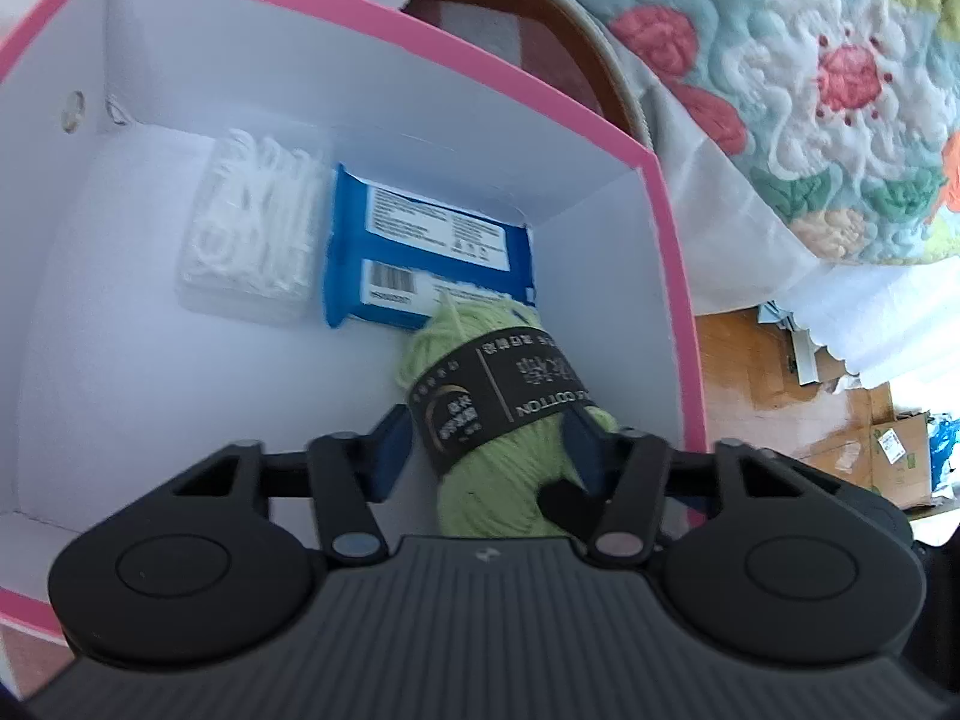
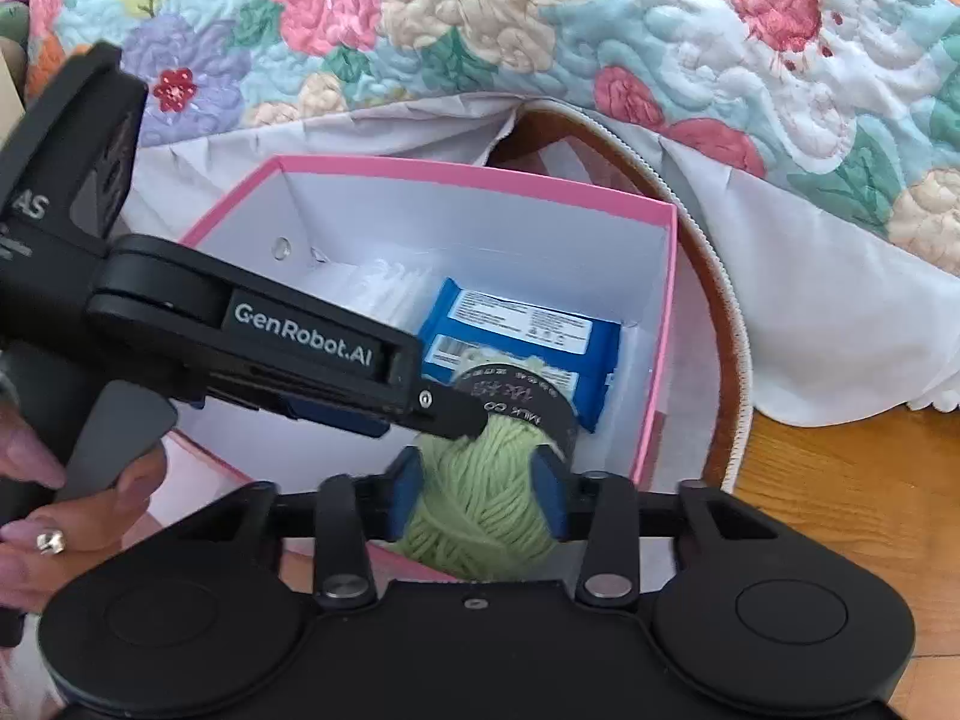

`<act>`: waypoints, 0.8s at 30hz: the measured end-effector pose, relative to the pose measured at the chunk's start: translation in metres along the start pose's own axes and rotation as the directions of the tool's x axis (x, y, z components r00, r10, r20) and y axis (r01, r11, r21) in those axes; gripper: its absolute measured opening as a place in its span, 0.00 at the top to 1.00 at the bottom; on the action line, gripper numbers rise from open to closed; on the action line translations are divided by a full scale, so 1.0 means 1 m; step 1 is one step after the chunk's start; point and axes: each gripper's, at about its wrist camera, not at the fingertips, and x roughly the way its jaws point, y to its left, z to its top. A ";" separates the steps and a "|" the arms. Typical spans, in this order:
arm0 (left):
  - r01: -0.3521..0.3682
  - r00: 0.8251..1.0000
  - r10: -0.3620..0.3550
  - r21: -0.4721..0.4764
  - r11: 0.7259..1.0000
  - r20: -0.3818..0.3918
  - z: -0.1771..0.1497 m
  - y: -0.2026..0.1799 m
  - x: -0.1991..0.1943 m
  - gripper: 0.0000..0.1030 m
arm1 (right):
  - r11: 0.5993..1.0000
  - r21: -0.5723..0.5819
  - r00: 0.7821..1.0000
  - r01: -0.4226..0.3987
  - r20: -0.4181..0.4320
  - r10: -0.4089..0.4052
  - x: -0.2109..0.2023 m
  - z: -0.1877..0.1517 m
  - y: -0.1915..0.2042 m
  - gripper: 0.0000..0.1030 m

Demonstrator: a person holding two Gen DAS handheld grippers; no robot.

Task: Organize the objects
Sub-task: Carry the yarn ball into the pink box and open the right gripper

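1. The right tongs point(image 2: 480, 495) are clamped on the near end of a green ball of yarn point(image 2: 480, 504), a blue pad pressing on each side of it.
2. The left tongs point(image 1: 489, 456) have the same yarn point(image 1: 498, 480) between their blue pads at its black paper band; they stand closed in on it, and the right pad looks pressed into the wool.
3. The yarn hangs over the near right corner of a pink box point(image 2: 657, 324) with white inside walls; whether it touches the floor of the box I cannot tell.
4. Just beyond the yarn, a blue packet point(image 1: 426, 246) with a white printed label and a barcode lies flat on the box floor against the far wall.
5. Left of the packet, touching or almost touching it, lies a clear bag of white plastic pieces point(image 1: 252, 222).
6. The box stands on a round wooden table point(image 2: 729, 360).
7. Beyond it hangs a flowered quilt point(image 2: 540, 30) with a white lining.
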 end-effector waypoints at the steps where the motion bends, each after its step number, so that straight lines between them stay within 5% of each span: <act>1: 0.009 1.000 -0.009 0.009 1.000 0.002 -0.001 -0.003 0.002 0.60 | 1.000 0.005 1.000 -0.002 0.004 0.002 0.001 0.000 -0.001 0.70; 15: -0.068 0.997 0.065 0.086 0.994 0.036 -0.017 -0.027 0.015 0.61 | 0.993 -0.066 0.994 0.099 -0.029 -0.101 0.013 0.000 0.012 0.68; 24: -0.073 0.997 0.073 0.033 0.997 -0.001 -0.018 -0.021 0.024 0.57 | 0.986 0.144 0.996 -0.080 -0.020 0.084 -0.005 -0.008 -0.014 0.68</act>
